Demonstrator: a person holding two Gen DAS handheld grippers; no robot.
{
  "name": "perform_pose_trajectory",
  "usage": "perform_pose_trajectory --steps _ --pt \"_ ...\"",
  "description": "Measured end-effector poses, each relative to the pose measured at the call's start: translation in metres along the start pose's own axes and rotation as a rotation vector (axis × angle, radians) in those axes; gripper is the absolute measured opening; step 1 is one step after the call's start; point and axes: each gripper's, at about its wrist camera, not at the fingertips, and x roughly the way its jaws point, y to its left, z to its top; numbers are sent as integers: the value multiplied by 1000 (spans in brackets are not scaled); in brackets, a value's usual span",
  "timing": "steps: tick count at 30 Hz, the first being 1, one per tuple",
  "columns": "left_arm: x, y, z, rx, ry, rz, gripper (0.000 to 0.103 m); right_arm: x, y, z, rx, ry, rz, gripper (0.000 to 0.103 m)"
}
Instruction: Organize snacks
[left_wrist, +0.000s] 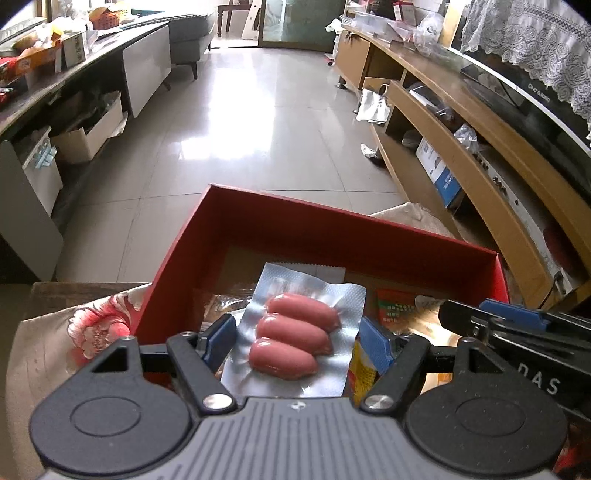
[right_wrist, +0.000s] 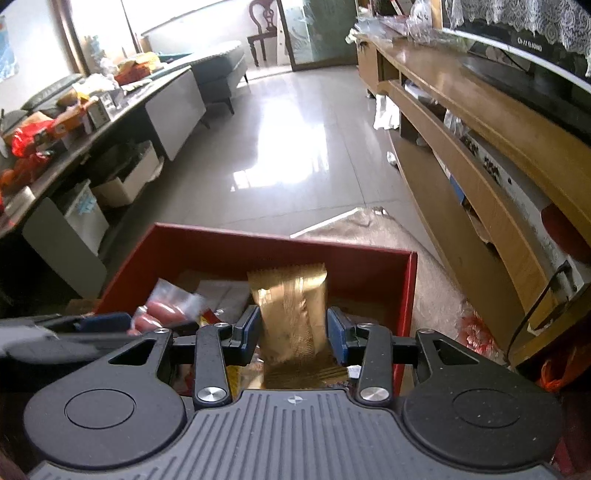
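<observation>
A glossy grey-tiled floor (left_wrist: 258, 122) fills the upper middle of both views, with a long tan wooden shelf unit (left_wrist: 461, 147) down the right edge. At lower centre sits a rectangular red cardboard box (left_wrist: 295, 229), matte-walled, on a floral cloth (left_wrist: 92, 332). In the left view, the left tool (left_wrist: 297, 341) has its blue pads spread wide around a crinkled silver vacuum pack of three smooth pink sausages (left_wrist: 295, 332); whether they grip it cannot be told. In the right view, the right tool (right_wrist: 291, 328) stands partly open, one pad touching an upright, creased gold foil snack packet (right_wrist: 291, 314) over the box.
</observation>
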Motion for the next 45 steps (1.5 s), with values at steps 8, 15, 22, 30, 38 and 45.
perform_pose_trajectory --steps 8,15,22,30,38,45 --pt "-5 4 0 -25 8 -13 76 -1 1 0 3 -7 -13 59" --pt "-25 0 4 -28 -33 -36 77 -17 1 3 1 -33 -30 61" --pt "-38 3 -4 -34 -29 -32 77 -31 -1 3 7 -47 -52 64" --pt "-63 18 -25 -54 -36 -30 77 -53 8 -8 -4 -44 -83 69" --pt "-86 23 -55 -29 -41 -18 90 -74 25 -34 -54 -21 -114 73" --pt "-105 29 -87 -27 -36 -6 99 -95 28 -60 -27 -20 -122 75"
